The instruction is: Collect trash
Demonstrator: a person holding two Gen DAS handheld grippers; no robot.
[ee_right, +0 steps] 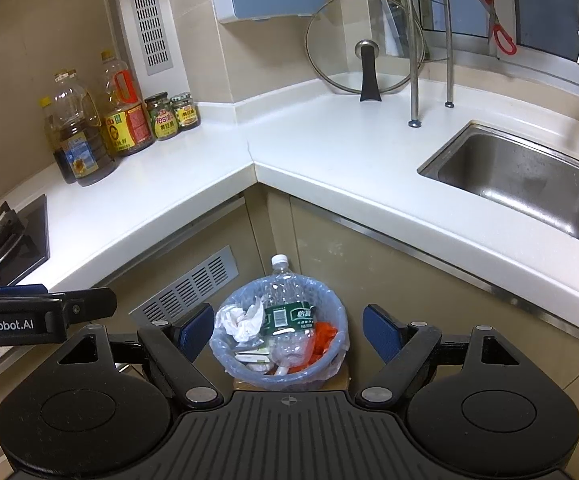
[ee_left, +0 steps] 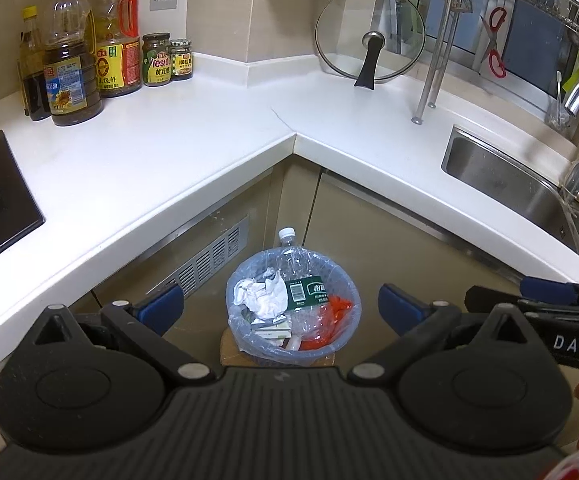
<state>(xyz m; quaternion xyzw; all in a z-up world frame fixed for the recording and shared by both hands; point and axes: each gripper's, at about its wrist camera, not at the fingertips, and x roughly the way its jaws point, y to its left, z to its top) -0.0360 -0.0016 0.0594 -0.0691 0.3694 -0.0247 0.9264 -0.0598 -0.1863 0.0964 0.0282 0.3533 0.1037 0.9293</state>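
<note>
Both the left claw (ee_left: 279, 310) and the right claw (ee_right: 288, 326) hang wide open and empty above the floor. The white desk (ee_left: 161, 160) wraps the corner. Below it sits the lined bin (ee_left: 347, 322), holding a plastic bottle (ee_left: 295, 264), crumpled paper (ee_left: 263, 294) and red scraps (ee_left: 335, 308).

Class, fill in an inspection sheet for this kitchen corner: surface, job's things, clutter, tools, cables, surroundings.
Surface: white L-shaped countertop, no trash seen.
Job's things: blue plastic-lined waste bin on floor, holding clear plastic bottle, crumpled white paper, red-orange wrapper.
Clutter: oil bottles and jars, glass pot lid.
Tools: left tool open, empty; right tool open, empty.
Cables: nothing seen.
Surroundings: steel sink, red-handled scissors, gas hob.
</note>
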